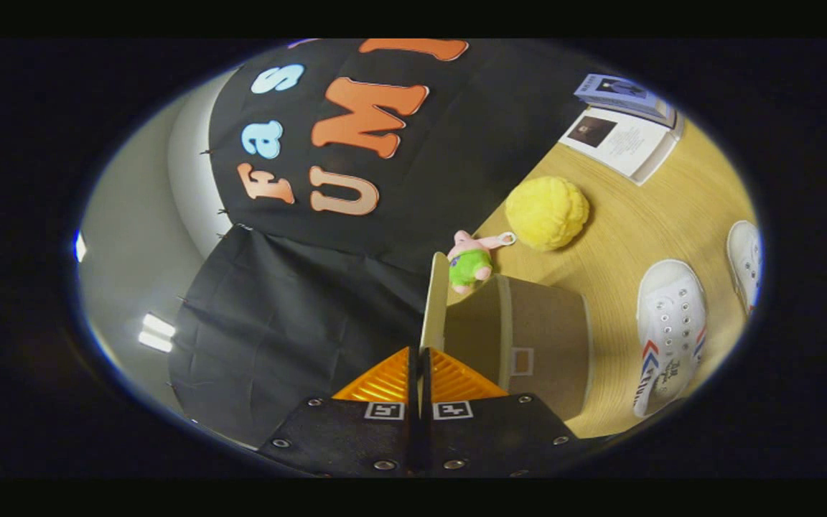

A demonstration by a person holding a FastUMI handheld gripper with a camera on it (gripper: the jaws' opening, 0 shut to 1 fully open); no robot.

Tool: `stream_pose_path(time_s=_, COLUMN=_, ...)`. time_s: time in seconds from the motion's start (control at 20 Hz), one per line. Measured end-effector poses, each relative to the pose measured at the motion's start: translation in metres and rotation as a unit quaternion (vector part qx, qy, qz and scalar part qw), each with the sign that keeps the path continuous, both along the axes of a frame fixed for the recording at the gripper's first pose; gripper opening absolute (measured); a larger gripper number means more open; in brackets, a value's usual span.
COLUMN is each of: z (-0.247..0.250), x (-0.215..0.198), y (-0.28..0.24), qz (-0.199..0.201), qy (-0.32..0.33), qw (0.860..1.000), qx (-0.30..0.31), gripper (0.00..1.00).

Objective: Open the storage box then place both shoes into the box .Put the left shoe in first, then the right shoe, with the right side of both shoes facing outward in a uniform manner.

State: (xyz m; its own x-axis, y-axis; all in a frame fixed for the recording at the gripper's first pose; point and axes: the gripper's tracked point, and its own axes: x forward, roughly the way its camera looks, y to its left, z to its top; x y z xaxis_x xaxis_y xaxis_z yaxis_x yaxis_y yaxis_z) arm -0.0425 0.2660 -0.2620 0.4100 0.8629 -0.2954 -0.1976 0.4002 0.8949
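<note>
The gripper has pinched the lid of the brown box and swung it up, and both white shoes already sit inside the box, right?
Not quite. The gripper does pinch the lid of the box, but in the gripper view both white shoes lie on the table beside it.

Gripper (419, 359) rolled sideways, two fingers (385, 377) drawn together, pinching the thin lid edge (433, 301) between their tips

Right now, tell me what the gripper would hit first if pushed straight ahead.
The gripper is already shut on the storage box's lid, held edge-on between the jaws. Beyond the lid's far edge, the pink plush toy seems next in line, though depth is unclear.
</note>
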Motion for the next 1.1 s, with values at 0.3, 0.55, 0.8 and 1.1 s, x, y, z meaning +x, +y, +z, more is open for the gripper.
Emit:
stream_pose_path(time_s=0.3, z=0.063, x=-0.01, y=0.05, qz=0.03, qy=-0.074, qw=0.997, qx=-0.014, gripper=0.0)
stream_pose_path(time_s=0.55, z=0.095, x=-0.027, y=0.105, qz=0.064, qy=-0.132, qw=0.989, qx=-0.033, gripper=0.0)
stream_pose_path(time_s=0.8, z=0.1, x=-0.038, y=0.153, qz=0.079, qy=-0.17, qw=0.98, qx=-0.064, gripper=0.0)
stream_pose_path(time_s=1.1, z=0.113, x=-0.05, y=0.198, qz=0.09, qy=-0.254, qw=0.957, qx=-0.107, gripper=0.04)
